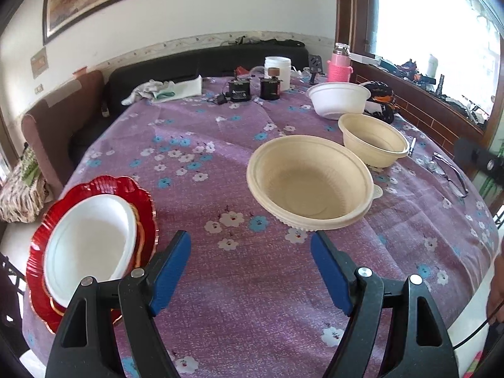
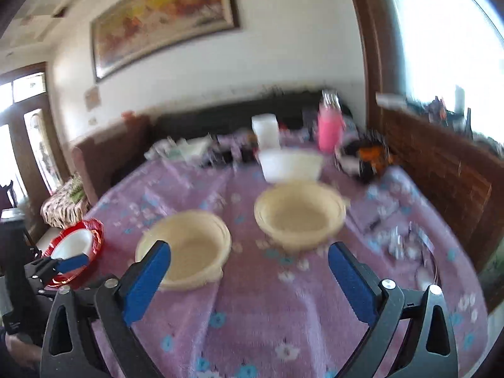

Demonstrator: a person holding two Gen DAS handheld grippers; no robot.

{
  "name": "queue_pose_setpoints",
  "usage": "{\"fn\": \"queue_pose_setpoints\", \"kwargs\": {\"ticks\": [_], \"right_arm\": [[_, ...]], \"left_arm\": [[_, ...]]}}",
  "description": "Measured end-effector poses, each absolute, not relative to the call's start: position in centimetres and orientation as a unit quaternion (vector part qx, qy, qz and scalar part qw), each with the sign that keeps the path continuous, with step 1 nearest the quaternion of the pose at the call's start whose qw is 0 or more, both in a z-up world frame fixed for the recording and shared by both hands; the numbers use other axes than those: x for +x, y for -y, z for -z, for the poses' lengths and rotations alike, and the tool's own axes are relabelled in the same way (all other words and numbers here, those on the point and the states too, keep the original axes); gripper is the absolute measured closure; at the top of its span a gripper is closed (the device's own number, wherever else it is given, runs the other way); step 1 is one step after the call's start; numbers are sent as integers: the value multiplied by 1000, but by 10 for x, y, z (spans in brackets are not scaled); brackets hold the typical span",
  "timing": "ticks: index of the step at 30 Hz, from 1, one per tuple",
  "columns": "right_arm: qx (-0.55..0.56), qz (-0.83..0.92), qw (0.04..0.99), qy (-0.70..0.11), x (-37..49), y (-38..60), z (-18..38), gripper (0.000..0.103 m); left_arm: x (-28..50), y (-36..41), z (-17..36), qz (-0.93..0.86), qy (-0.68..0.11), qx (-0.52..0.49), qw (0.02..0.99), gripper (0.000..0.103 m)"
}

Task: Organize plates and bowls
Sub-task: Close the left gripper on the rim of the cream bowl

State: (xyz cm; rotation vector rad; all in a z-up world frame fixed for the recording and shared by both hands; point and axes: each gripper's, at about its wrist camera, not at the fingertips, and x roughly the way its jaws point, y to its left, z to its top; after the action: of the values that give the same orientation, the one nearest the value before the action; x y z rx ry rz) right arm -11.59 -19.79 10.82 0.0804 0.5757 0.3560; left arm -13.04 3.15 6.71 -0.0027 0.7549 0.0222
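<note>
A large cream bowl (image 1: 310, 182) (image 2: 184, 252) sits mid-table, just beyond my left gripper (image 1: 250, 253), which is open and holds nothing. A smaller cream bowl (image 1: 373, 140) (image 2: 299, 214) and a white bowl (image 1: 338, 97) (image 2: 291, 162) stand farther back. At the table's left edge a white plate (image 1: 89, 245) (image 2: 72, 245) lies on a red scalloped plate (image 1: 41, 271) (image 2: 96, 236). My right gripper (image 2: 249, 258) is open and empty, low over the cloth in front of both cream bowls; its view is blurred. The left gripper (image 2: 67, 263) shows at the left of that view.
The table (image 1: 252, 315) wears a purple floral cloth. At its back stand a white jar (image 1: 277, 69), a pink bottle (image 1: 338, 66), small black devices (image 1: 253, 89) and folded cloths (image 1: 163, 89). Eyeglasses (image 1: 450, 173) and a pen lie at the right. A window ledge runs along the right.
</note>
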Motion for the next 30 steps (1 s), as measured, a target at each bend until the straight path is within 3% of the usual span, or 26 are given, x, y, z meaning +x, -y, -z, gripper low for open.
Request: {"fn": "queue_pose_setpoints", "kwargs": {"ticks": [2,4,6,8,11,12,13,19,23,26,30], "right_arm": [[58,-180,932,-309,-108,200,-99,4],[77,-187,915,-350,-98,200,-89,14],[118,-217,884,-397,-88,201,-76,33],[145,-223,862,-431,-79,201,-65,39],[155,-223,856,-440,-77,198,-60,51],[162,-228,852,-443,-77,197,-59,57],[169,-232,848,-445,-76,196,-59,61],[189,-230,841,-451,-55,186,-58,64],[191,-221,836,-464,-43,179,-49,63],[200,-225,831,-468,-38,178,-44,63],[200,-221,828,-474,-33,175,-38,66]], "left_arm": [[-120,-33,-66,-2,-385,-9,923,25],[-106,-39,-66,9,-403,-36,914,25],[-95,-45,-66,13,-416,-57,907,25],[-84,-50,-69,23,-422,-78,903,27],[-71,-51,-70,28,-426,-86,900,60],[-67,-50,-70,30,-428,-88,899,68],[-62,-51,-68,33,-432,-96,896,69],[-40,-46,-64,23,-443,-84,893,67],[-32,-45,-58,38,-449,-83,889,56],[-25,-46,-52,30,-454,-83,887,38],[-17,-49,-44,35,-461,-97,881,36]]}}
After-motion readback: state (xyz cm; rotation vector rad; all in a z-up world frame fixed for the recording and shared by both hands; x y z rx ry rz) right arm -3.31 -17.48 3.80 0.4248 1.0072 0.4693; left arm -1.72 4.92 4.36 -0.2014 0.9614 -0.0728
